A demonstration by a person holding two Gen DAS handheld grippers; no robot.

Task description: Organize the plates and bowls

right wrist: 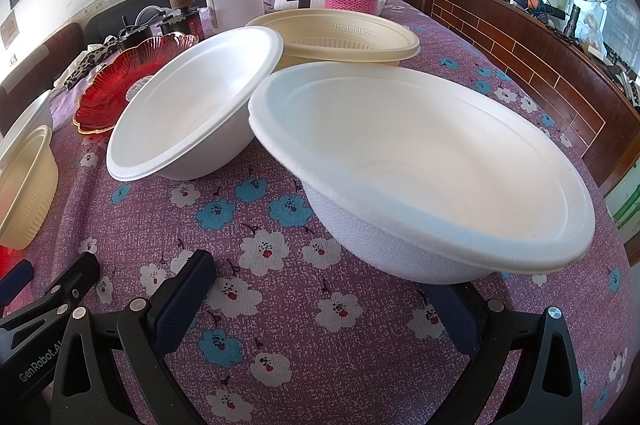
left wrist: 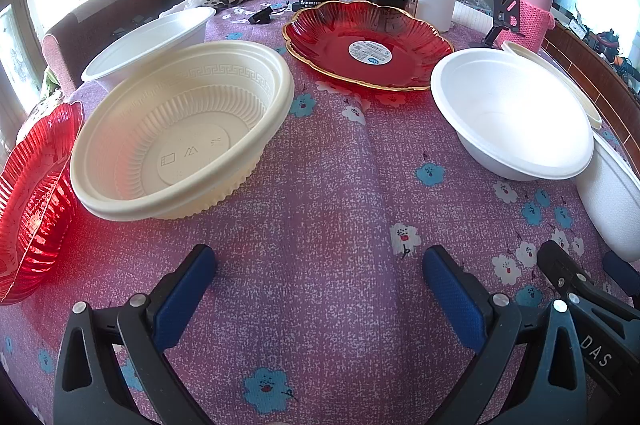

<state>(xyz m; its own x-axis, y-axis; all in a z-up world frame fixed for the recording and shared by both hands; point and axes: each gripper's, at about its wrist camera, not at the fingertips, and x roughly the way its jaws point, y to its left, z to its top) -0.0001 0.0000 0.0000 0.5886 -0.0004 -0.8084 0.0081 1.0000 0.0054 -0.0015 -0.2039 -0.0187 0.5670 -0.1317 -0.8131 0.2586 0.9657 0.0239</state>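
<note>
While both grippers hang low over the tabletop (left wrist: 320, 185), nothing is held: the left gripper (left wrist: 320, 289) is spread wide over bare cloth, the right gripper (right wrist: 320, 301) likewise spread, with a white foam bowl (right wrist: 432, 177) just ahead, overhanging its right finger. A cream ribbed bowl (left wrist: 180, 129) sits ahead-left of the left gripper, a red scalloped plate (left wrist: 368, 45) farther ahead. Risk: thin foam may crush or skid if pinched hard at the rim.
</note>
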